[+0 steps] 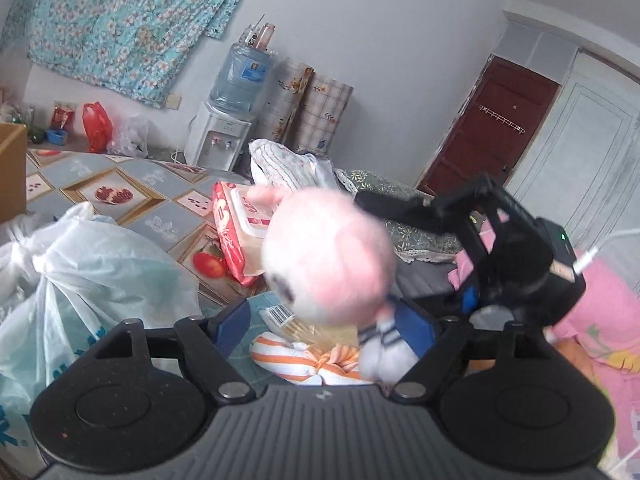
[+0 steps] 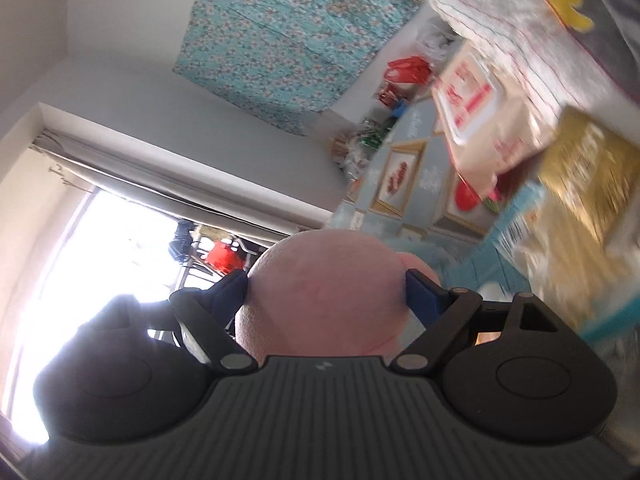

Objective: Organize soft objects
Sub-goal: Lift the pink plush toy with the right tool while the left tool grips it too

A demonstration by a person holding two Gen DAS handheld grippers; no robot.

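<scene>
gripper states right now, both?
Left gripper: open, nothing pressed between its pads.
Right gripper: closed on the pink plush toy's head.

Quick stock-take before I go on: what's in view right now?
plush: 1, pink head, centre, held up
striped cloth: 1, orange-white, below plush
bag: 1, white plastic, left foreground
wipes pack: 1, red, behind plush
gold box: 1, beside wipes pack
water dispenser: 1, white, blue bottle, by wall
floral sheet: 1, teal, on wall
door: 1, brown, far right
left gripper: open, plush's body between its fingers
right gripper: shut on plush's head
</scene>
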